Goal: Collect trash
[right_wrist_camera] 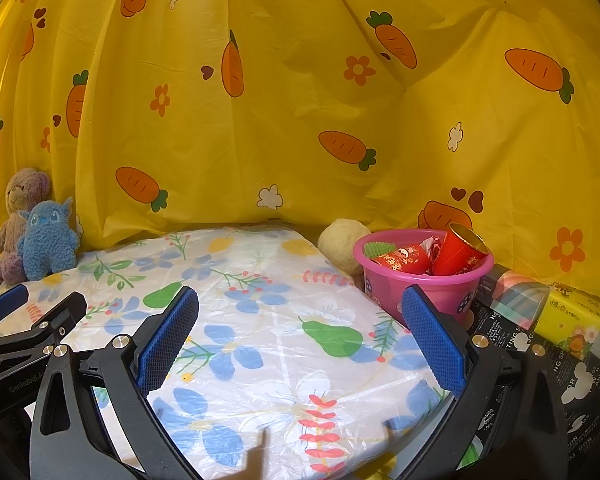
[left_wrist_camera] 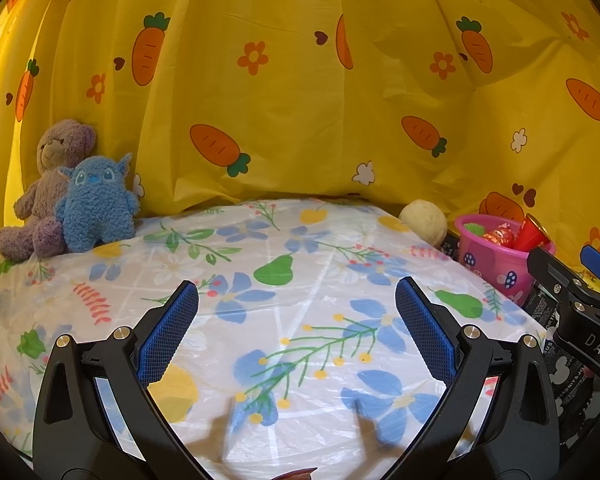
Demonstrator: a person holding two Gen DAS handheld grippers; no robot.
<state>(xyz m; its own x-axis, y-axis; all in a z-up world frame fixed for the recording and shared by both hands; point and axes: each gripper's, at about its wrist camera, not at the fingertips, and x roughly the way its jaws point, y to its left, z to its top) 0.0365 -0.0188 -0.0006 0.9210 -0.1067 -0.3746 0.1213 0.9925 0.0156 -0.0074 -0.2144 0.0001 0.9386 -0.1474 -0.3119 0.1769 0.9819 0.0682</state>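
A pink bucket [right_wrist_camera: 428,280] stands off the table's right edge; it holds a red paper cup [right_wrist_camera: 460,254], a red wrapper [right_wrist_camera: 404,259] and a green piece [right_wrist_camera: 380,249]. The same bucket [left_wrist_camera: 496,258] shows at the right of the left wrist view. My left gripper [left_wrist_camera: 296,304] is open above the floral table cover [left_wrist_camera: 300,280], with nothing between its fingers. My right gripper [right_wrist_camera: 300,312] is open too, empty, with its right finger [right_wrist_camera: 432,344] just in front of the bucket. Each gripper appears at the edge of the other's view.
A purple teddy bear [left_wrist_camera: 48,184] and a blue plush toy [left_wrist_camera: 96,204] sit at the table's back left. A cream fuzzy ball [right_wrist_camera: 342,246] lies beside the bucket. A yellow tissue pack [right_wrist_camera: 572,316] and a striped box [right_wrist_camera: 516,296] lie at right. A carrot-print curtain [right_wrist_camera: 300,100] hangs behind.
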